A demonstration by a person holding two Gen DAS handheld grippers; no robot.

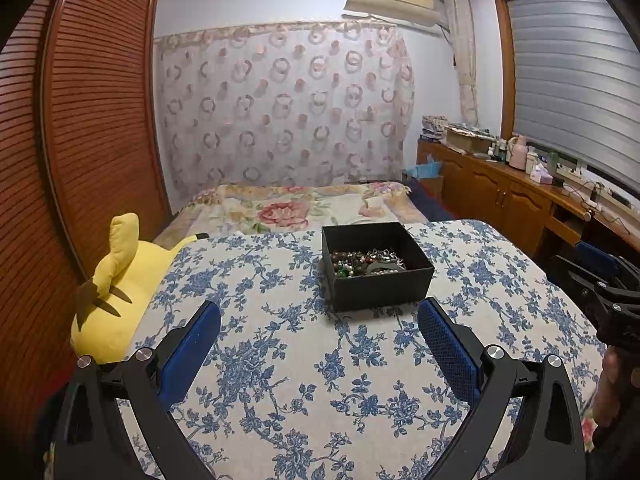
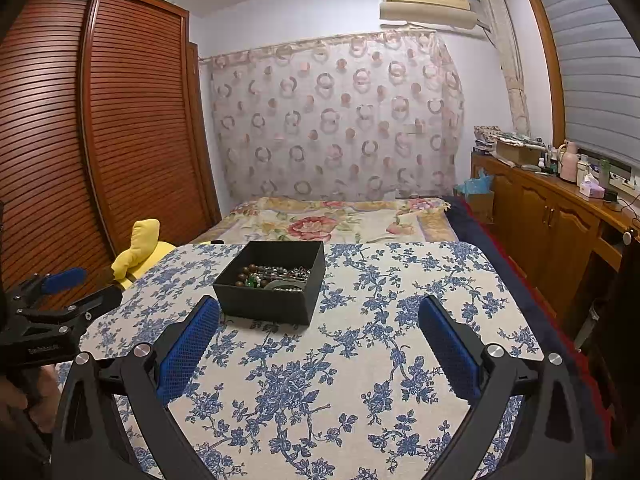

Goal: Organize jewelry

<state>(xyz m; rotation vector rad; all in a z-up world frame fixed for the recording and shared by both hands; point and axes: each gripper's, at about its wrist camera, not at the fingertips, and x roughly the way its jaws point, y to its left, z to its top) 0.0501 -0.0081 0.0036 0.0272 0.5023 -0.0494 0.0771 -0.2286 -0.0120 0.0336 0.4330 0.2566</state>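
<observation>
A black open box point(image 1: 380, 286) stands on the blue-flowered tablecloth point(image 1: 304, 380). Inside lies a tangle of jewelry point(image 1: 366, 263): brown and green beads and silver chains. The box point(image 2: 268, 300) and jewelry point(image 2: 276, 274) also show in the right wrist view. My left gripper point(image 1: 319, 312) is open and empty, just short of the box's near wall. My right gripper point(image 2: 319, 308) is open and empty, to the right of and short of the box. Each gripper shows at the edge of the other's view: the right gripper point(image 1: 604, 276) and the left gripper point(image 2: 68, 284).
A yellow plush toy point(image 1: 116, 292) lies past the table's left edge. A bed with a floral cover point(image 1: 296, 208) is behind the table. A slatted wooden wardrobe point(image 1: 72, 140) stands left. A wooden cabinet point(image 2: 560, 216) with bottles runs along the right wall.
</observation>
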